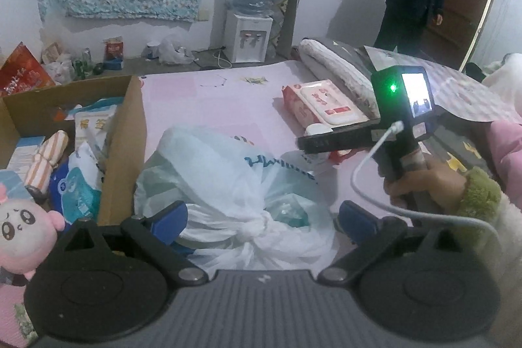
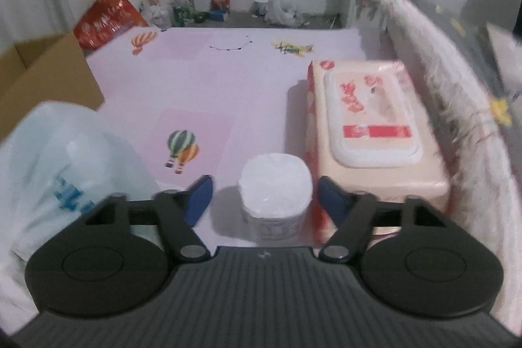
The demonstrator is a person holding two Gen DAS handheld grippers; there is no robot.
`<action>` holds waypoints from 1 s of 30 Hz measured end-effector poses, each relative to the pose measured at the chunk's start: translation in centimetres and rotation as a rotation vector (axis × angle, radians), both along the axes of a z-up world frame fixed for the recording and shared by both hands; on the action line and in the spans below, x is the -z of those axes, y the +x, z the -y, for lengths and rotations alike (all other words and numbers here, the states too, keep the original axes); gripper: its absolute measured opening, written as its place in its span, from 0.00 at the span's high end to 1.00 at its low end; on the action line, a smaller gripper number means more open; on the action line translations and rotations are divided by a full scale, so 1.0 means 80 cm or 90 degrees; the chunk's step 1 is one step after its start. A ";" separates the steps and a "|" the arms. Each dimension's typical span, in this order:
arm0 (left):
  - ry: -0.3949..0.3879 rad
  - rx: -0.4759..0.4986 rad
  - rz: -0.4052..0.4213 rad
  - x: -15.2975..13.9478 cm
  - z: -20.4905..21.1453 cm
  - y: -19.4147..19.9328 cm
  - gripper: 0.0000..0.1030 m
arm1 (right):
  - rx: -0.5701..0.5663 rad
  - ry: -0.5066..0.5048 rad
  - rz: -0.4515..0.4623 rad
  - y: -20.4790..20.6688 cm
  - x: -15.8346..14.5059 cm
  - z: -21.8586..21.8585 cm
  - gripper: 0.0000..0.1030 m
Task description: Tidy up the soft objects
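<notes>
My right gripper (image 2: 262, 194) straddles the upright tissue roll (image 2: 275, 181) near the pink mat's (image 2: 195, 80) right edge, fingers parted just off its sides, pack of wipes (image 2: 375, 132) touching it on the right. My left gripper (image 1: 261, 217) hangs spread wide around the knotted plastic bag (image 1: 235, 185), just beside the cardboard box (image 1: 120, 152). The roll sits dead ahead, so I judge closing is next.

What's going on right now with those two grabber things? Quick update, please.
Left hand-held gripper open around knotted plastic bag. Right hand-held gripper open around paper roll. Wipes pack beside the roll.
</notes>
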State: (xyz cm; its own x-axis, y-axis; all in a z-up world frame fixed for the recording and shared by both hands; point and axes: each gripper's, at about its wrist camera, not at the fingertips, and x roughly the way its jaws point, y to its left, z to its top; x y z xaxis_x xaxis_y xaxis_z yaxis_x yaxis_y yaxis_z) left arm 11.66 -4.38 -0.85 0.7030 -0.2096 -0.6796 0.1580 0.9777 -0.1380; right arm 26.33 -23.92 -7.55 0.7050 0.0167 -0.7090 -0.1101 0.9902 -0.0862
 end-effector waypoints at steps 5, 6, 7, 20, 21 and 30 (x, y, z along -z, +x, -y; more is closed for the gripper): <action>-0.007 0.010 0.005 0.003 0.000 -0.009 0.03 | 0.011 0.040 -0.010 -0.008 -0.006 0.020 0.55; -0.010 0.010 0.005 0.004 0.000 -0.011 0.03 | 0.017 0.055 -0.013 -0.012 -0.009 0.025 0.55; -0.012 0.009 0.005 0.005 -0.001 -0.014 0.03 | 0.023 0.077 -0.018 -0.019 -0.011 0.030 0.55; -0.023 0.100 -0.004 0.014 0.011 -0.066 0.03 | 0.124 0.473 -0.113 -0.164 0.011 0.123 0.55; -0.026 0.111 -0.010 0.018 0.016 -0.068 0.03 | 0.133 0.509 -0.125 -0.177 0.018 0.128 0.55; -0.046 0.207 -0.093 0.066 0.073 -0.062 0.08 | 0.153 0.662 -0.207 -0.239 0.065 0.122 0.54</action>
